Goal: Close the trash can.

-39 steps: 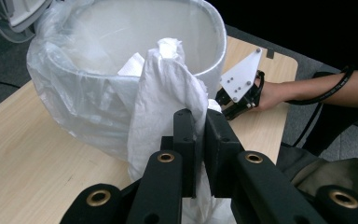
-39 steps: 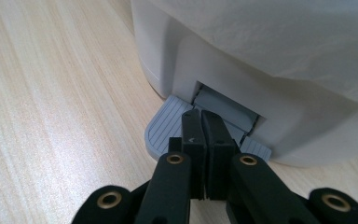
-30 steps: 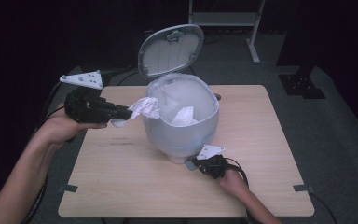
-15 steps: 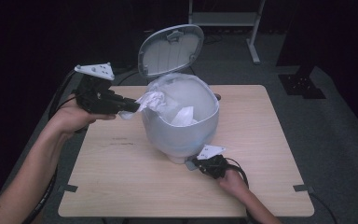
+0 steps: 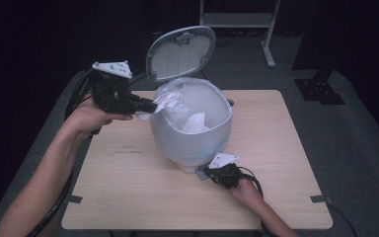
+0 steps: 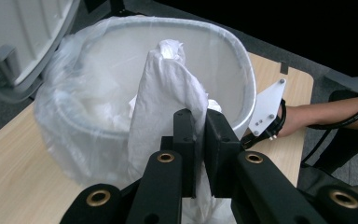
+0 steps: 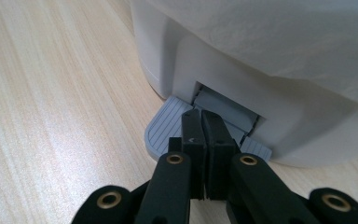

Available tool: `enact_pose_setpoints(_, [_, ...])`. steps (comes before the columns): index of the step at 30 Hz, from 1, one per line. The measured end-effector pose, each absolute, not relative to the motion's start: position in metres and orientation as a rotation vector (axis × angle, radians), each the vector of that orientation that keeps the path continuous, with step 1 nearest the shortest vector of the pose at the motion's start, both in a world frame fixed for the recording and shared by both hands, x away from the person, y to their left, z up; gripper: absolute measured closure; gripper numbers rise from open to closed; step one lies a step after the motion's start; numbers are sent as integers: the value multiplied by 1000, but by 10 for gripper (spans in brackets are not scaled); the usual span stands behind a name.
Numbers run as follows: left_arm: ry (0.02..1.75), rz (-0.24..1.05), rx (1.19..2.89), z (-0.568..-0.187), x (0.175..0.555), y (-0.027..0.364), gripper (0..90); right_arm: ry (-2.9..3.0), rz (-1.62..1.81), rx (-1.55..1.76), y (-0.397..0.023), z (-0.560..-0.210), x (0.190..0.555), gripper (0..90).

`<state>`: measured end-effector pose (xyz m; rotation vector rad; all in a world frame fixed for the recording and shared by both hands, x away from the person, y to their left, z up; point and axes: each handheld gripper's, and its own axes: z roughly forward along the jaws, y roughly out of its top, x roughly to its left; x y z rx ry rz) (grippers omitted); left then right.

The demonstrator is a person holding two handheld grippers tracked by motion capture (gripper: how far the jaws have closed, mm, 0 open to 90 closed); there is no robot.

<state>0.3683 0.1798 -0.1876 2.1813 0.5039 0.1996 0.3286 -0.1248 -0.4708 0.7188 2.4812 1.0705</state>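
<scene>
A white pedal bin (image 5: 192,138) stands mid-table with its grey lid (image 5: 180,52) tipped up and open. A thin white plastic liner bag (image 6: 163,93) lines its rim. My left gripper (image 5: 150,106) sits at the bin's left edge, shut on a bunched fold of the liner (image 5: 165,102) and holding it up beside the rim; its jaws pinch the fold in the left gripper view (image 6: 198,135). At the bin's front foot my right gripper (image 5: 208,173) is shut, its closed tips (image 7: 200,128) resting on the ribbed grey foot pedal (image 7: 168,126).
The bin stands on a light wooden table (image 5: 128,187) with bare room to its left, front and right. Black cables trail from both grippers. A dark stand (image 5: 321,84) and a metal frame (image 5: 237,22) sit on the floor beyond the table.
My left gripper has carried the pinched liner fold up and toward the back-left of the bin. The right gripper stays on the pedal; the lid stays open.
</scene>
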Motion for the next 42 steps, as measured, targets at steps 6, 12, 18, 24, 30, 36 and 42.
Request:
enact_pose_setpoints(6, [484, 197, 2192, -189, 374, 162, 841, 2489, 1075, 725, -125, -471, 329, 882])
enact_pose_setpoints(12, [475, 191, 2200, -190, 381, 148, 841, 2488, 1082, 721, -125, -471, 330, 882])
enact_pose_setpoints(18, [464, 192, 2213, -188, 384, 135, 841, 2494, 1080, 721, -125, -471, 330, 882])
enact_pose_setpoints(24, [458, 196, 2223, -187, 389, 126, 831, 2495, 1075, 722, -125, -470, 330, 882])
enact_pose_setpoints(30, [466, 198, 2239, -192, 394, 120, 839, 2498, 1074, 721, -125, -470, 330, 882])
enact_pose_setpoints(36, [483, 191, 2247, -202, 403, 113, 837, 2497, 1079, 716, -125, -471, 330, 882])
enact_pose_setpoints(42, [473, 180, 2257, -208, 410, 103, 836, 2492, 1087, 715, -126, -471, 330, 882])
